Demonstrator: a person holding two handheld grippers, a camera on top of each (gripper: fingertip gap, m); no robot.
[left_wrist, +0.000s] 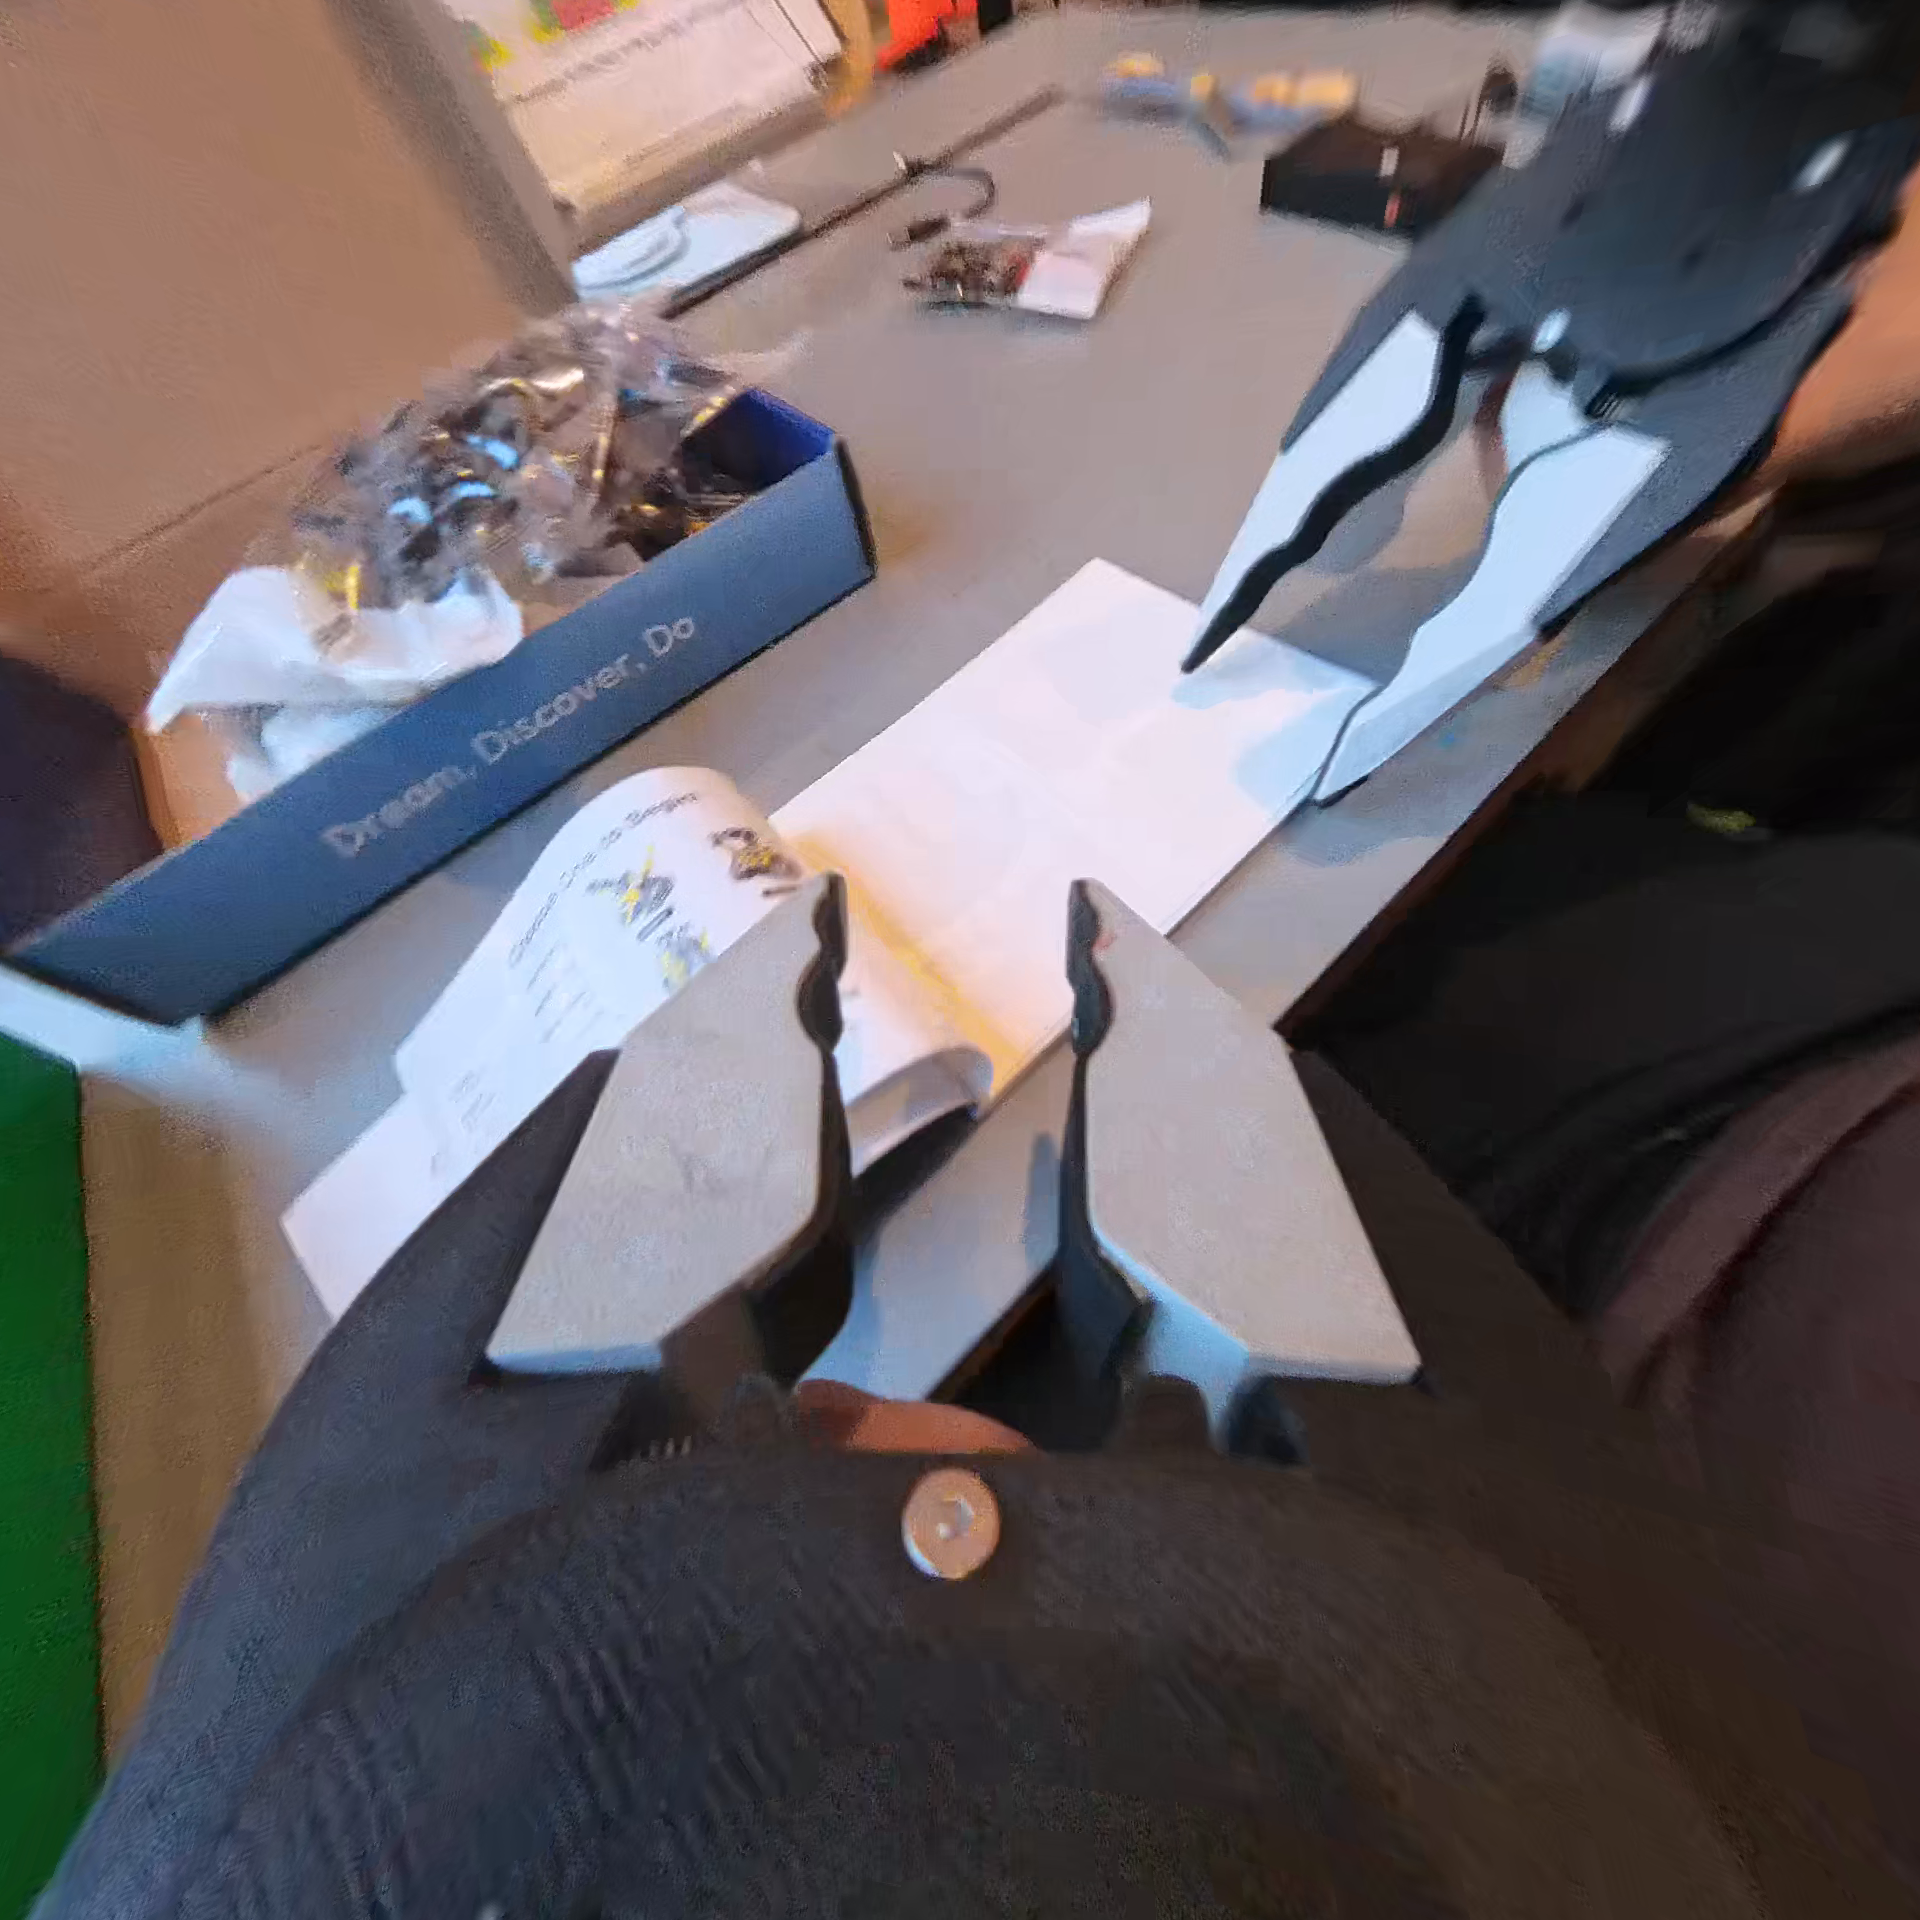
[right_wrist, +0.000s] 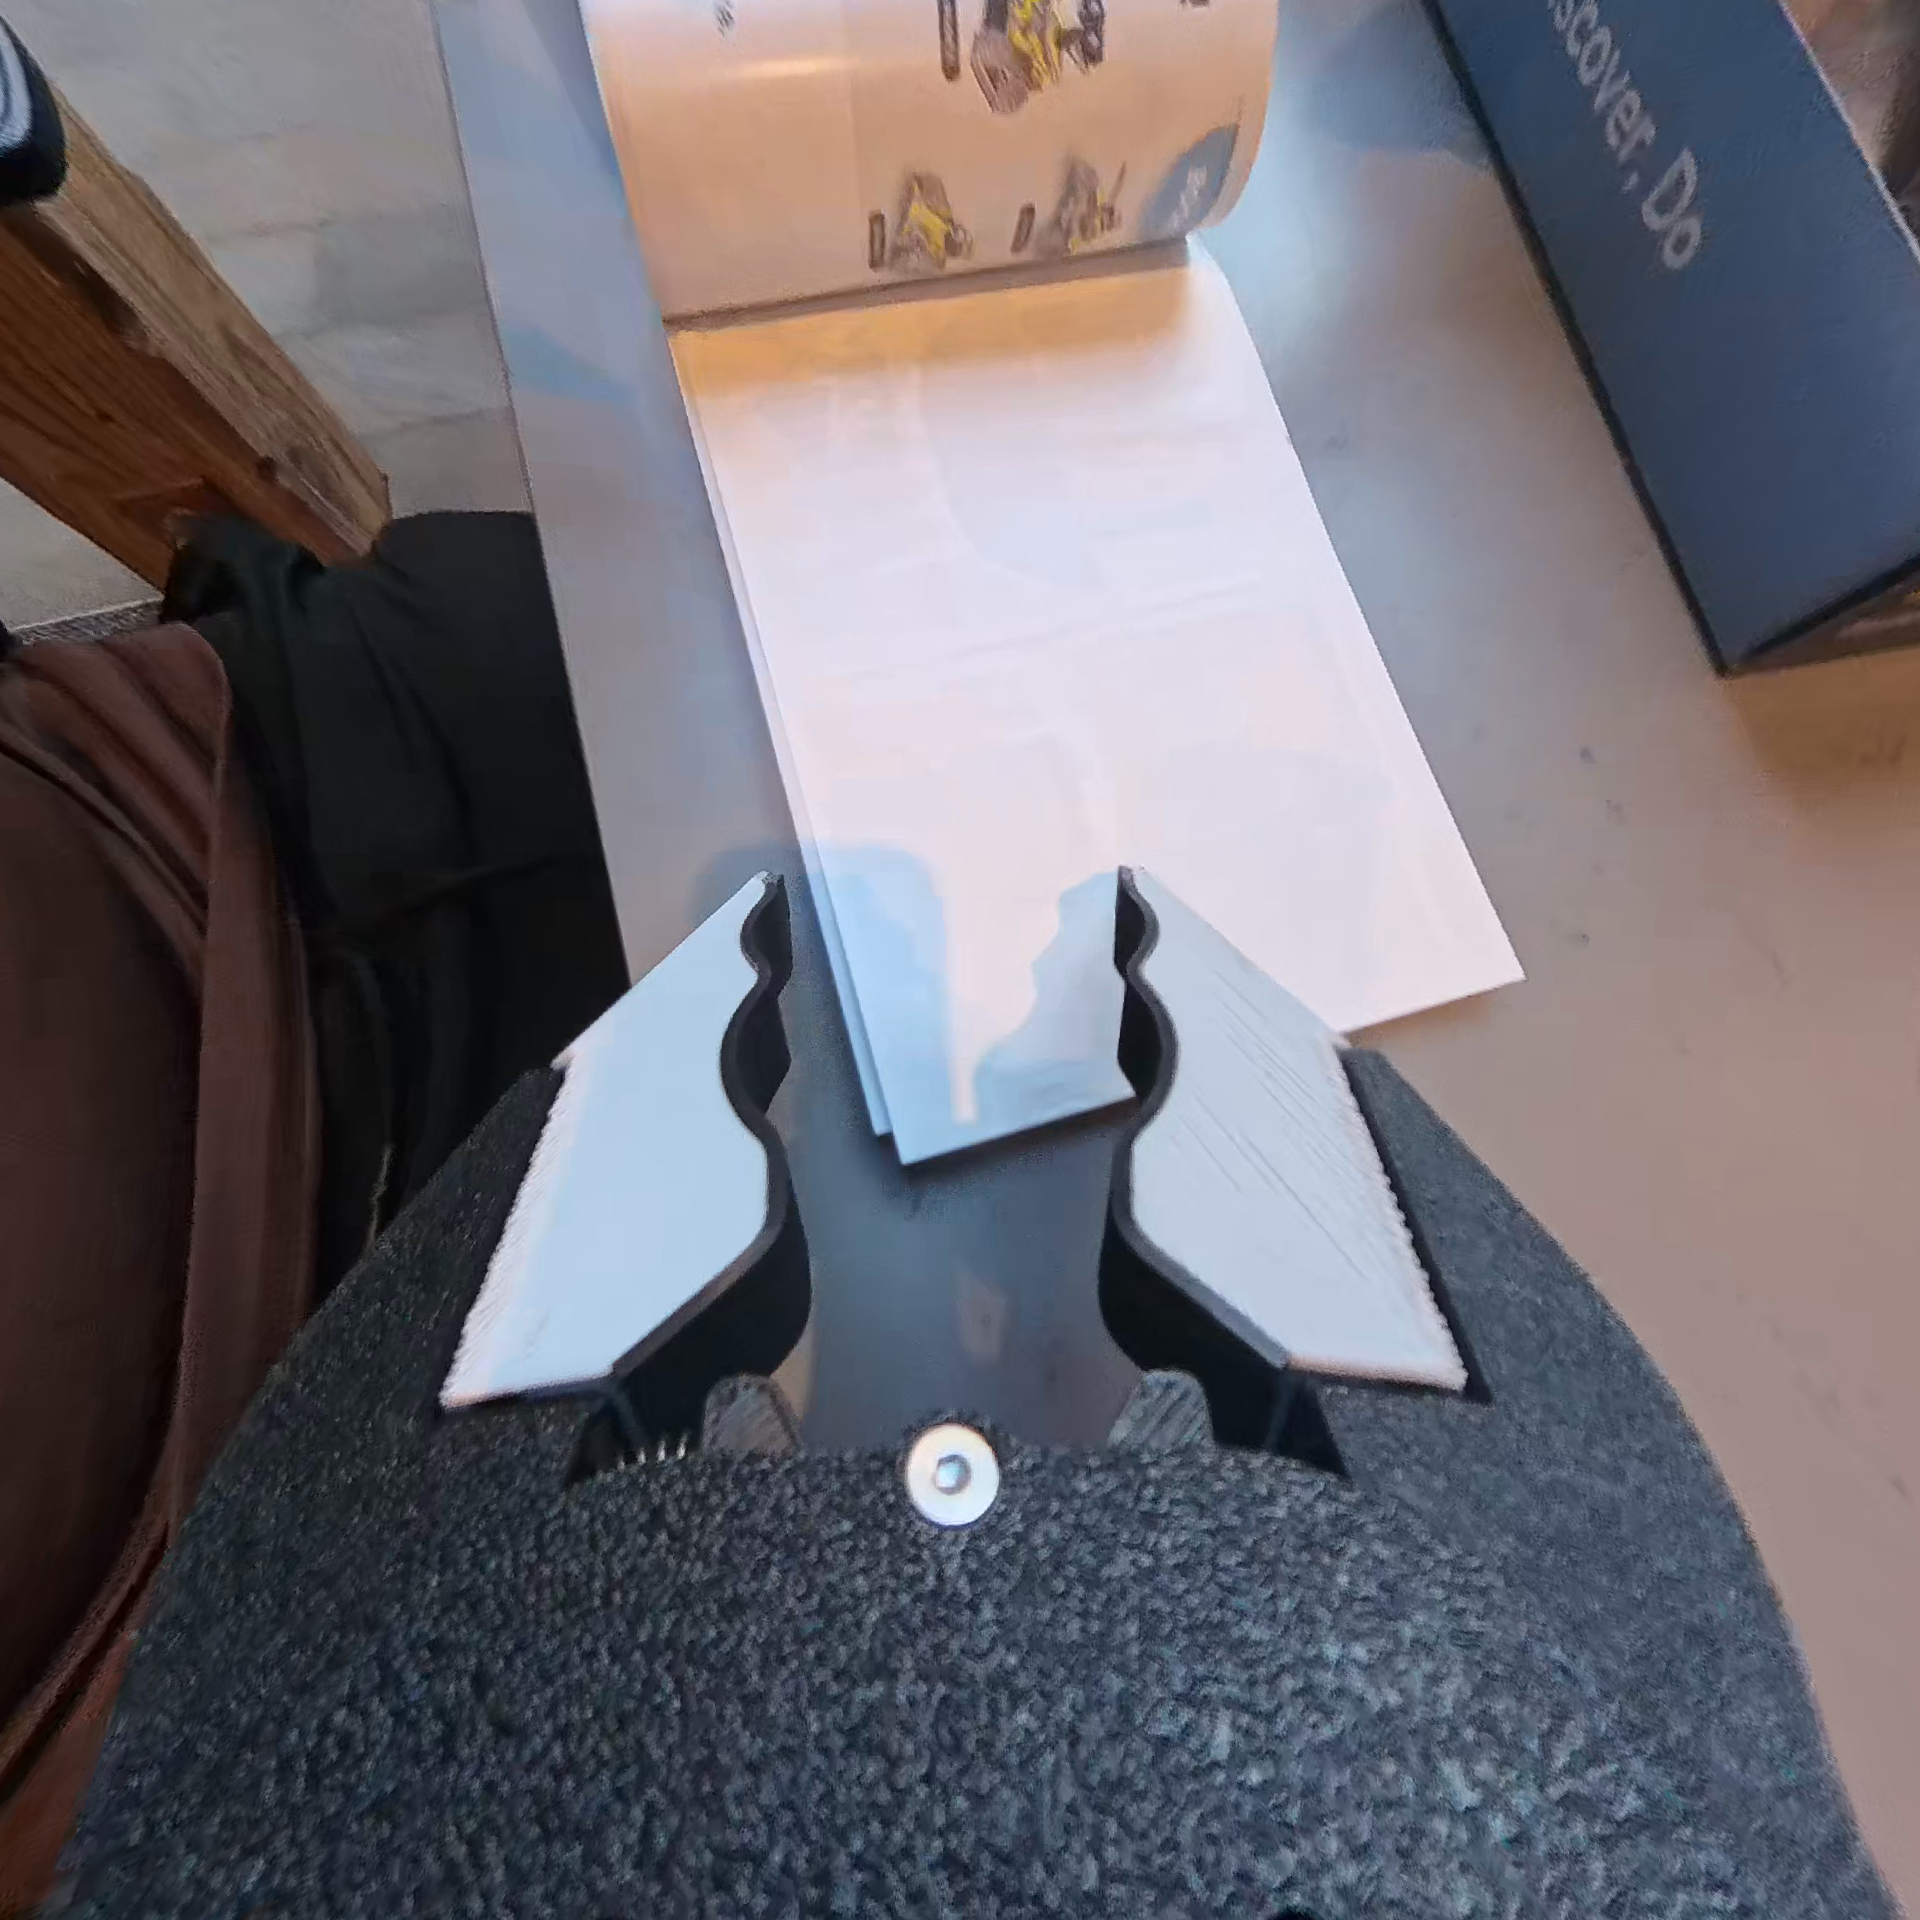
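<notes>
An open white instruction booklet (left_wrist: 1039, 748) lies on the grey table (left_wrist: 1039, 436), with one page curled up (left_wrist: 623, 935) on its left side. My left gripper (left_wrist: 956, 914) is open and empty, hovering just above the booklet's near edge by the curled page. My right gripper (left_wrist: 1262, 727) is open, its tips at the booklet's far end. In the right wrist view the right gripper (right_wrist: 951, 883) straddles the booklet's (right_wrist: 1039, 623) near corner. I cannot tell whether it touches the paper. The curled page (right_wrist: 935, 156) is at the far end.
A long blue box (left_wrist: 582, 727) holding clear bags of parts (left_wrist: 499, 457) lies left of the booklet, and also shows in the right wrist view (right_wrist: 1714, 312). A small parts bag (left_wrist: 977, 270) and a black box (left_wrist: 1371, 177) lie farther back. A person's dark clothing (right_wrist: 416, 779) is at the table edge.
</notes>
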